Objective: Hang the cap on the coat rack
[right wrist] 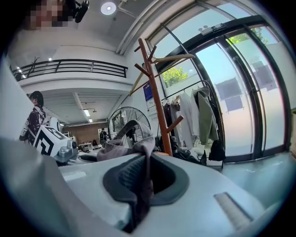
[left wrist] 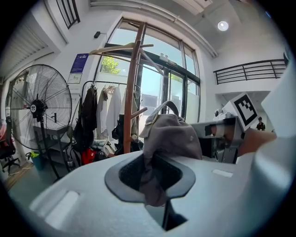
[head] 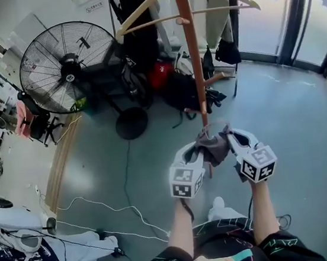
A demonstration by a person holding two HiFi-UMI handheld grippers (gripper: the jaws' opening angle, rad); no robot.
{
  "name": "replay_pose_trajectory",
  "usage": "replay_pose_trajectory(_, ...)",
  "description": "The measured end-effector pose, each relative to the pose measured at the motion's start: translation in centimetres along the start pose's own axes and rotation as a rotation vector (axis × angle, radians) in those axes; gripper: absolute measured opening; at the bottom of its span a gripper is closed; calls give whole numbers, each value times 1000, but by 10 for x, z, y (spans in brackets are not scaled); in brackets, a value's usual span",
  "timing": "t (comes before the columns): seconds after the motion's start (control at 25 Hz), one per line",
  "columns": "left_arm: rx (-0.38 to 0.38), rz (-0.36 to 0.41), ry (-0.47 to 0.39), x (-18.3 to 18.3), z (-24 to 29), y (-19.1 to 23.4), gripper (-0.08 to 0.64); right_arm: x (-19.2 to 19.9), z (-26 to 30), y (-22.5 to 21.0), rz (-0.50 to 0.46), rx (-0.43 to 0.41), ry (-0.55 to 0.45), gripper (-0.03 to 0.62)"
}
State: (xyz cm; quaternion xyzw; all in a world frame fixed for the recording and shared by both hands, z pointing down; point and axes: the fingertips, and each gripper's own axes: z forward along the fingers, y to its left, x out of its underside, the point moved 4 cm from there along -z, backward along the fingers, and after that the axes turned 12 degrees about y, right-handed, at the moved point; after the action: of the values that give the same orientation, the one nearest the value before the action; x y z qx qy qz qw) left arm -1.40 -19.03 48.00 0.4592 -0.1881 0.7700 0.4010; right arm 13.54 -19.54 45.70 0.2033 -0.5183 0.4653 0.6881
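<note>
Grey cap (head: 213, 146), soft, light and floppy by the look of it, sags between left claw (head: 195, 152) and right claw (head: 232, 140), each pinching a fold of its cloth, near the coat rack (head: 189, 52); stiffer rim probably the surer hold for hooking a peg (head: 213, 79).

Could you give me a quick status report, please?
Left gripper and right gripper shut on cap. Coat rack ahead, cap not yet hung. Nothing in the way.

Glossy grey-green floor (head: 293, 116). On it: fan's round black base (head: 131, 123), white cable (head: 121, 209) trailing at left, dark bags (head: 183, 91) heaped around coat rack (head: 192, 63) foot.
</note>
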Motion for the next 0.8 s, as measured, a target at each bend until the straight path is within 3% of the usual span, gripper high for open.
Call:
replay_pose_trajectory(0.28,-26,10,7,-20,17,11,60,-18,21,-15,-11,-41,3,11)
replay_pose_trajectory(0.8,-38,-30,82,1,40,34,60,1,59,-20,18,-86,77,11)
